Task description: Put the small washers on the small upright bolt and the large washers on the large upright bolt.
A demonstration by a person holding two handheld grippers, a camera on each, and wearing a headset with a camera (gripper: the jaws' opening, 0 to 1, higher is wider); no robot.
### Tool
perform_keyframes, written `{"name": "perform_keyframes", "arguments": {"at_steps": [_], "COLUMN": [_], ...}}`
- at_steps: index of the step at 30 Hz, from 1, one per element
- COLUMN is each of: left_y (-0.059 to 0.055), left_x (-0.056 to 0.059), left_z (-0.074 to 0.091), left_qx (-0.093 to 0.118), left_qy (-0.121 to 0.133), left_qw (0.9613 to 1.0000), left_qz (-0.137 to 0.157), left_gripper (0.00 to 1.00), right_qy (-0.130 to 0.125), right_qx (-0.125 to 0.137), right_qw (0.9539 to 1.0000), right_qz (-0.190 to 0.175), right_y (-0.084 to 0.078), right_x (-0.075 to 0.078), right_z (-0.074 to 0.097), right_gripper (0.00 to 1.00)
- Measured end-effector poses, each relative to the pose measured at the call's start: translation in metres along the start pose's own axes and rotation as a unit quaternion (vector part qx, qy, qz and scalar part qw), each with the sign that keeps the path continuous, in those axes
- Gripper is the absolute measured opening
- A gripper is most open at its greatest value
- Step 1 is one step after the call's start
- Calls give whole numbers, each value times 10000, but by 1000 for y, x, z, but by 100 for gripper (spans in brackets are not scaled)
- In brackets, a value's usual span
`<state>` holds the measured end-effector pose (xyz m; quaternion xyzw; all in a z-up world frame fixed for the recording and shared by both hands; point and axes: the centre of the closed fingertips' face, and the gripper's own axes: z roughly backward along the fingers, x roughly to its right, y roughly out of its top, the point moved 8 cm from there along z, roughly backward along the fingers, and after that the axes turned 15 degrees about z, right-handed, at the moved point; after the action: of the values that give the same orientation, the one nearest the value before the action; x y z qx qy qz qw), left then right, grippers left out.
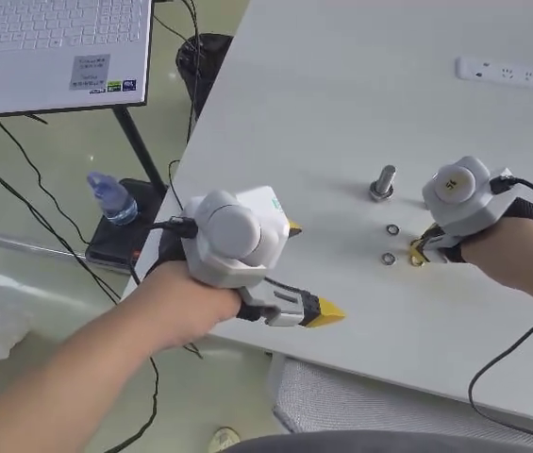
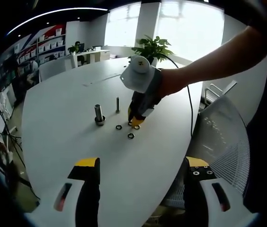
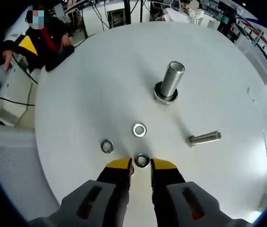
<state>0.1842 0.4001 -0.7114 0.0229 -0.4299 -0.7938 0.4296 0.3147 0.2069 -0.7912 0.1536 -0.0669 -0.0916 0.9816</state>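
Your left claw point(image 2: 142, 163) is wide open. In the left gripper view its two yellow tips rise at the bottom of the frame, far apart, with bare white desk point(image 2: 57, 137) between them. That view also shows your right claw point(image 2: 134, 121) in the middle of the frame, tips pointing down at the desk.

The right gripper view takes you much closer. One washer point(image 3: 142, 160), a small shiny ring, lies flat right between the yellow tips at the bottom middle. The jaws stand only a little apart and the ring fills the gap. I cannot tell if they pinch it. A second washer point(image 3: 139, 129) lies loose just above it, and a third washer point(image 3: 107, 145) lies to the lower left.

The large bolt point(image 3: 170, 80) stands in the upper middle. It is thick and silver, with grooves near the top and a wider round foot. The small bolt point(image 3: 204, 138) is thin and silver, at the right. It looks tipped sideways here, but the left gripper view shows it standing straight beside the big one.

The head view shows the smooth, round white shells of both claws. It also shows a white laptop point(image 1: 54, 42) at the upper left, a clear bottle point(image 1: 110, 198) at the left and a long white power strip point(image 1: 511, 74) on the desk at the upper right.
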Motion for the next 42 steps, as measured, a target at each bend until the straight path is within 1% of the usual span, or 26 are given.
{"name": "perform_keyframes", "arguments": {"at_steps": [8, 9, 12, 14, 17, 21, 25, 28, 29, 30, 31, 34, 38, 42], "left_y": [-2, -2, -2, -2, -1, 1, 2, 4, 4, 5, 6, 8, 10, 9], "left_x": [0, -1, -1, -1, 0, 0, 1, 0, 0, 0, 0, -1, -2, -1], "left_z": [0, 0, 0, 0, 1, 2, 3, 2, 2, 2, 2, 2, 1, 2], "left_qx": [18, 22, 37, 30, 50, 44, 37, 10, 14, 28, 27, 24, 61, 49], "left_qy": [11, 12, 17, 28, 30, 46, 59, 81, 83, 81, 80, 93, 97, 110], "left_qw": [10000, 10000, 10000, 10000, 10000, 10000, 10000, 10000, 10000, 10000, 10000, 9999, 9999, 9999], "left_qz": [30, 35, 35, 39, 31, 8, -7, -12, -15, -19, -17, -43, -21, -20], "left_gripper": [70, 70, 70, 70, 70, 70, 70, 70, 70, 70, 70, 70, 70, 70], "right_qy": [87, 105, 149, 173, 149, 161, 181, 257, 238, 236, 250, 262, 338, 338], "right_qx": [-386, -507, -685, -730, -669, -446, -391, -321, -322, -335, -342, -370, -488, -475], "right_qw": [9992, 9986, 9974, 9971, 9976, 9988, 9990, 9985, 9986, 9986, 9985, 9984, 9977, 9977], "right_qz": [82, 105, 156, 153, 95, -77, -125, -374, -348, -347, -354, -338, -333, -344], "right_y": [5, 6, 10, 10, 8, 4, 1, -3, -3, -7, -8, -10, -15, -19], "right_x": [2, 2, 3, 4, 3, 4, 4, 9, 10, 16, 18, 20, 20, 23], "right_z": [-2, -2, -3, -3, -1, 0, 2, 7, 9, 6, 7, 13, 20, 28], "right_gripper": [14, 14, 14, 14, 13, 13, 12, 12, 12, 12, 12, 12, 12, 12]}}
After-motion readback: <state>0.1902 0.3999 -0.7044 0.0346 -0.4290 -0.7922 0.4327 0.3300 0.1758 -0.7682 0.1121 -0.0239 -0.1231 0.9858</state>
